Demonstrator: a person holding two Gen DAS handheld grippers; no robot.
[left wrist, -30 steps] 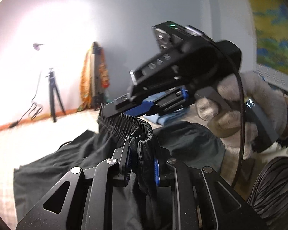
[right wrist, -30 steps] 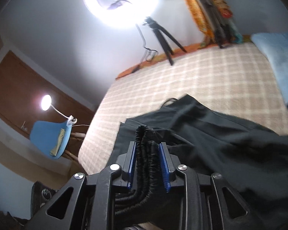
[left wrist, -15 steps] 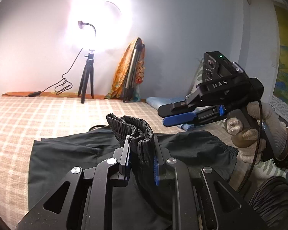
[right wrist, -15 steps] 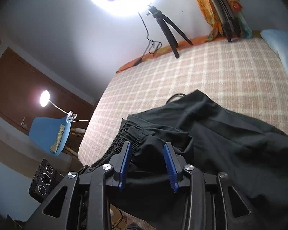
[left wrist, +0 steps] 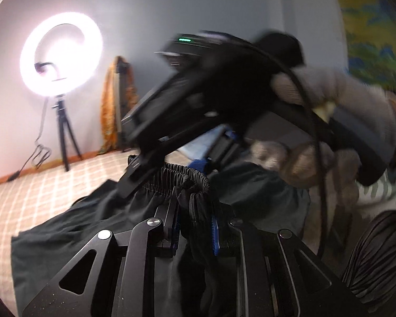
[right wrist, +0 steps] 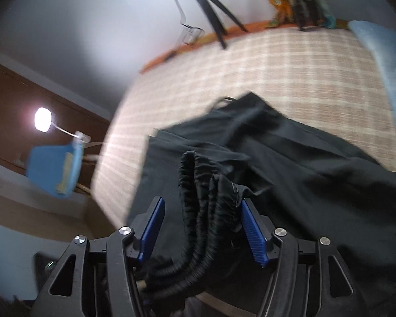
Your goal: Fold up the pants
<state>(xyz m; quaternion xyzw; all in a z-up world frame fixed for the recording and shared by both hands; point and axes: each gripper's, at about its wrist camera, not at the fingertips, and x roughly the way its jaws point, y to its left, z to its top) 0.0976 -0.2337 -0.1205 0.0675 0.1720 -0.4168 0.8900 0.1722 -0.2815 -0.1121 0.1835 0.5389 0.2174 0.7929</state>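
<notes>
Nearest the lens in the left wrist view, the left gripper [left wrist: 195,227] is clenched on a bunched section of the black elasticated waistband [left wrist: 187,182] of the black fabric pants [left wrist: 74,227], which lie spread over the near part of the beige checked bed cover [left wrist: 39,185]. In the right wrist view, the right gripper [right wrist: 202,227] has its blue pads standing apart with several folds of waistband between them: it looks released or only loosely set, touching cloth on the right pad alone.

To do this step well, I judge the right gripper should gather every layer of the elastic squarely between its pads before closing, while the left keeps its hold firm and level, so the two waist ends stay matched for the fold.

Farther off, a lit white ring light on a black tripod [left wrist: 60,52] stands by the far edge of the bed.

Half a second earlier the right gripper held off to the side, clear of the cloth; it has since swung back over the waistband, blurred with motion.
</notes>
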